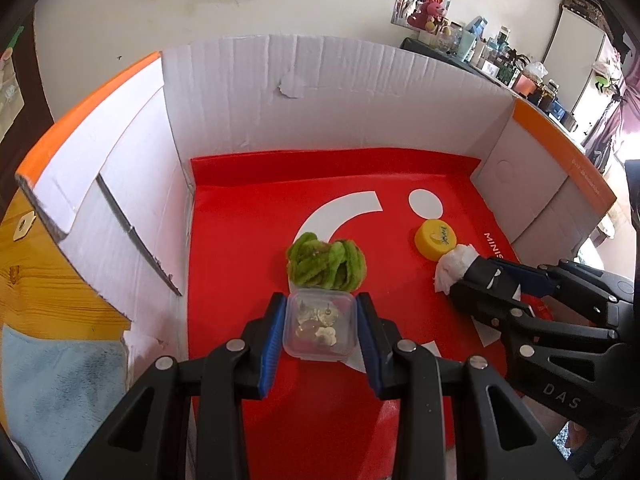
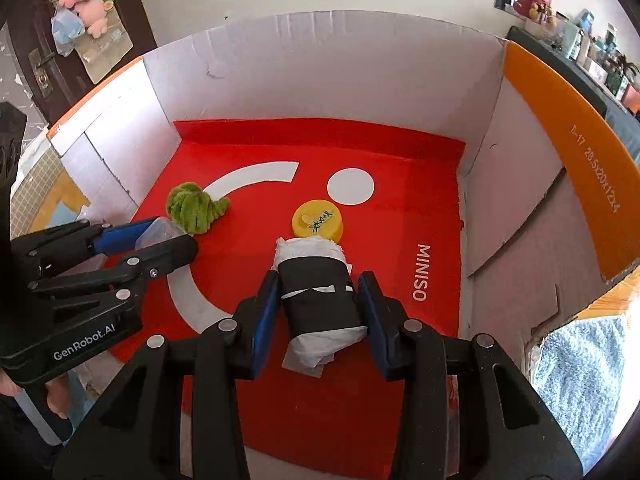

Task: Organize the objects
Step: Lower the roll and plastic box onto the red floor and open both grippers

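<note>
A small clear plastic box [image 1: 320, 326] with bits of foil and beads inside sits upright on the red floor. At its twelve o'clock, touching it, lies a fuzzy green coil [image 1: 326, 265]. At the box's two o'clock sits a yellow cap [image 1: 435, 239], and just beside that lies a white paper roll banded in black [image 2: 318, 292], on its side.
</note>
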The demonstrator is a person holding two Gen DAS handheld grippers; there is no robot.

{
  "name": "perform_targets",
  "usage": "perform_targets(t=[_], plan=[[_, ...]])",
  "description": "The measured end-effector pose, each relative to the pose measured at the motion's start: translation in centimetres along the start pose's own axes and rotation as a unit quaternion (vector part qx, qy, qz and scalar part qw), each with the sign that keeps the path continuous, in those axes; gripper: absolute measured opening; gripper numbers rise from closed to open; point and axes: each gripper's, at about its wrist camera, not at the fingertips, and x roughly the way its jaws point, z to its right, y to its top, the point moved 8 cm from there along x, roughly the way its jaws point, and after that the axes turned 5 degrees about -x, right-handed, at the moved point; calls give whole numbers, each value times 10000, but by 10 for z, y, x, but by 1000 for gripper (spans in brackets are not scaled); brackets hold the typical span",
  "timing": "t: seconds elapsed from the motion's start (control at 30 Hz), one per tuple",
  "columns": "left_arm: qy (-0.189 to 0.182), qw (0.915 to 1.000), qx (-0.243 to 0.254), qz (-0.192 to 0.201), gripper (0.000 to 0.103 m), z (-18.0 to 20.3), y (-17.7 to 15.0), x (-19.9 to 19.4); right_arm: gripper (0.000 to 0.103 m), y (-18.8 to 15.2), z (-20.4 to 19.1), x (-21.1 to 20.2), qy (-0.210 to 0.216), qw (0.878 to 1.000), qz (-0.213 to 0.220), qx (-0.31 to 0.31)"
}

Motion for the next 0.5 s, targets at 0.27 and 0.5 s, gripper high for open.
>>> perform_targets(t=[0.27, 0.5], plan=[[-2, 10000, -3, -4, 37, 0, 0, 0, 38, 0, 0, 0, -20, 10000, -11, -17], [4, 10000, 2, -2, 37, 0, 0, 0, 39, -1, -1, 0, -24, 10000, -4, -42]])
